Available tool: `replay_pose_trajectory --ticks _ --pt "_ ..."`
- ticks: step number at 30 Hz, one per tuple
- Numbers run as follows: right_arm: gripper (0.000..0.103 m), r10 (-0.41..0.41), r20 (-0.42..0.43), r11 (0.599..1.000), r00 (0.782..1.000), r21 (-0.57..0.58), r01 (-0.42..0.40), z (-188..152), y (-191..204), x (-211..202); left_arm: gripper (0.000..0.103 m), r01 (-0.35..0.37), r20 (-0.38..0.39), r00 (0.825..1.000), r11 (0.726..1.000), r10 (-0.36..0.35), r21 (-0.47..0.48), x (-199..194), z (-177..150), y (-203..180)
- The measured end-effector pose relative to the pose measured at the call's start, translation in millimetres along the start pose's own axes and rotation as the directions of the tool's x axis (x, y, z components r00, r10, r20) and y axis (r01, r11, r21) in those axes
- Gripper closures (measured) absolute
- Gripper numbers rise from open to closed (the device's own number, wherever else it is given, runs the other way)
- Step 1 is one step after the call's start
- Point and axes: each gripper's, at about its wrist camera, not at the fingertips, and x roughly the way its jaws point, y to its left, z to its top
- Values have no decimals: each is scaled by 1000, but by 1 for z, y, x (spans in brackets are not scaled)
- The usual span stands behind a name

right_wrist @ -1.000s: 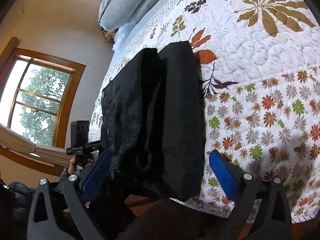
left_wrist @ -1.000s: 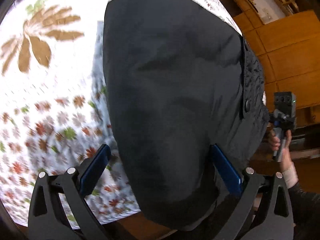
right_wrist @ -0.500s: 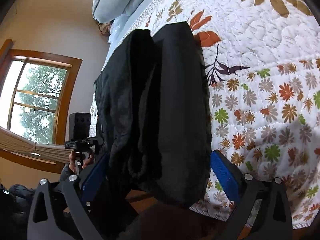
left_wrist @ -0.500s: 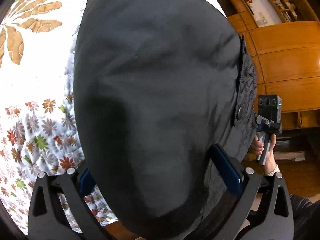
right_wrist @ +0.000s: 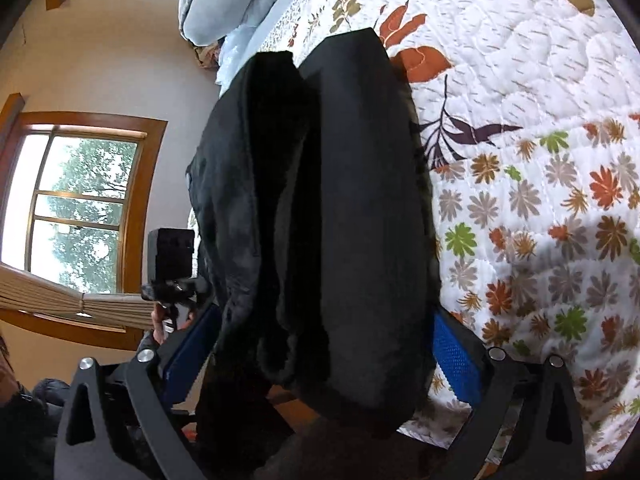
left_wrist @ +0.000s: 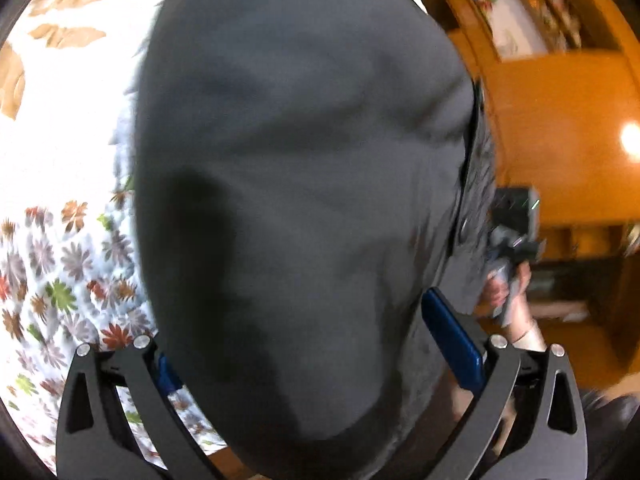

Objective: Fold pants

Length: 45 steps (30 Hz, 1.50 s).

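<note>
Draping between wide-spread fingers, the black pants hang over the bed, so neither left claw nor right claw visibly pinches them.

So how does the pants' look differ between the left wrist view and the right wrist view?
Left view: the pants show one broad, smooth grey face, blurred. Right view: the pants show two thick folded layers with a groove between, black and sharp. In both, the cloth fills the gap between the blue pads and lies over the floral quilt.
</note>
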Motion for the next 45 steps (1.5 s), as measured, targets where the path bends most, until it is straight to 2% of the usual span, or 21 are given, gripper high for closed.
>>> replay_pose_trajectory --ticks 3,8,10,12,14,17,21,23,25,29,35,40,45 --pt "3 -13 -2 998 1000 -55 13 -4 9 -1 3 -32 -2 999 998 32 55 -4 -6 -7" --pt "3 -29 9 999 1000 -30 29 1 6 9 3 -25 24 999 1000 25 7 -10 -7 -2" --pt "4 -61 15 996 998 -60 62 0 12 11 3 -42 25 999 999 41 24 -11 -7 -7" --pt "13 -101 27 989 995 -106 103 -3 20 10 3 -40 31 999 999 39 27 -14 -9 -7" --pt "24 -94 46 989 994 -106 99 -5 22 6 4 -23 44 999 1000 22 16 -16 -9 -8" --pt "35 -113 67 985 991 -123 120 -5 30 3 4 -3 77 997 1000 2 14 -22 -12 -6" --pt "48 -174 80 963 981 -196 187 -3 63 5 5 15 144 989 1000 -15 0 -27 -21 -3" --pt "53 -211 82 945 974 -237 225 -2 81 7 13 2 171 985 1000 -3 5 -28 -29 0" --pt "55 -245 87 923 966 -286 259 2 103 11 20 3 207 978 1000 -4 3 -35 -35 5" --pt "58 -264 86 881 961 -385 276 16 146 19 35 77 245 967 997 -68 -27 -46 -42 22" --pt "59 -287 94 816 953 -497 294 56 190 38 40 165 318 939 982 -127 -96 -58 -35 42" --pt "59 -281 103 814 954 -501 294 98 192 49 42 159 365 925 979 -102 -129 -67 -8 52" --pt "59 -258 108 841 960 -464 278 125 181 59 42 105 340 939 985 -53 -138 -78 30 61"
